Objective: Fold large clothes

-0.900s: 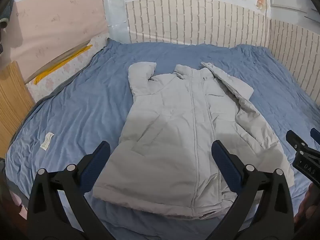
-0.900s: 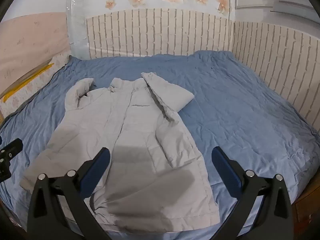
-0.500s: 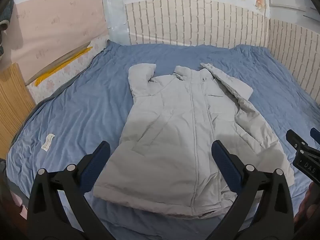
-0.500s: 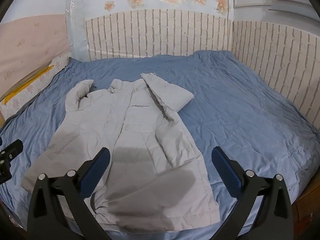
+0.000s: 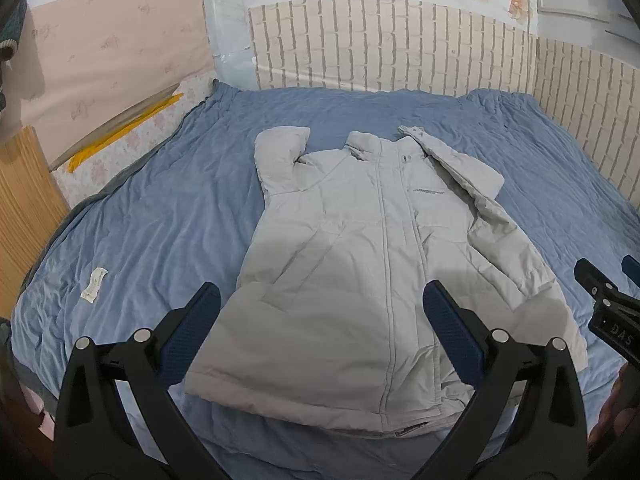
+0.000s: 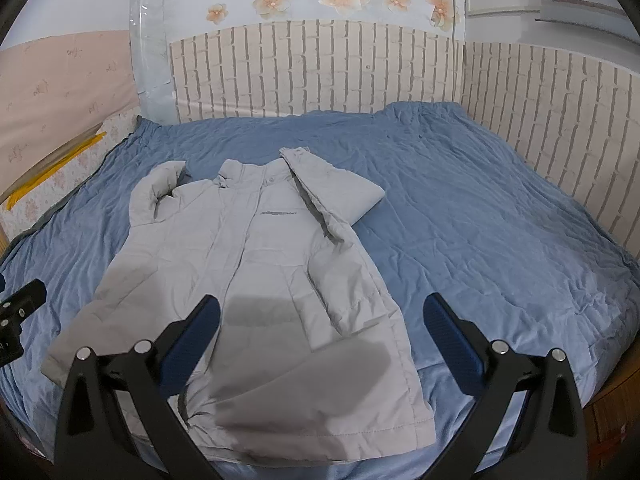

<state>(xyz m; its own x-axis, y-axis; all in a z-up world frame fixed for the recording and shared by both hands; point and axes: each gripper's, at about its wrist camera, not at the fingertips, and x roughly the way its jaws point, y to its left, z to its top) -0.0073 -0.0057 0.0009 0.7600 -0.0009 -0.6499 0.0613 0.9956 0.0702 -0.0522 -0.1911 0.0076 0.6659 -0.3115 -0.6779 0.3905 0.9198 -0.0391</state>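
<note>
Blue ribbed pads are lining both pairs of jaws, and both pairs are standing spread to their full width with nothing between them. The left gripper point(image 5: 320, 320) is hovering above the hem of the grey padded jacket point(image 5: 360, 280); the right gripper point(image 6: 320, 320) is hovering above the same hem, toward the jacket's right-hand edge. Neither is touching the fabric.

The jacket is lying front up and zipped on the blue bedspread point(image 5: 160, 220), collar toward the brick-pattern wall panels point(image 5: 380, 44), hem toward the grippers. One sleeve is lying bent near the collar on the left of the picture. The other is lying doubled over the front on the right side.

Task progress — judged from the layout: the garment is spread flat and roughly squared, so preparation appears complete. No body fold is showing yet. Folding the sides inward and doubling the length are remaining.

View differences — the left wrist camera is showing a small white label point(image 5: 95, 284) on the bedspread, a wooden panel point(image 5: 20, 220) at the bed's edge and part of the right gripper at the frame's right border. The right wrist camera is showing the wide bare half of the bedspread and the sleeve's folded cuff more clearly.
</note>
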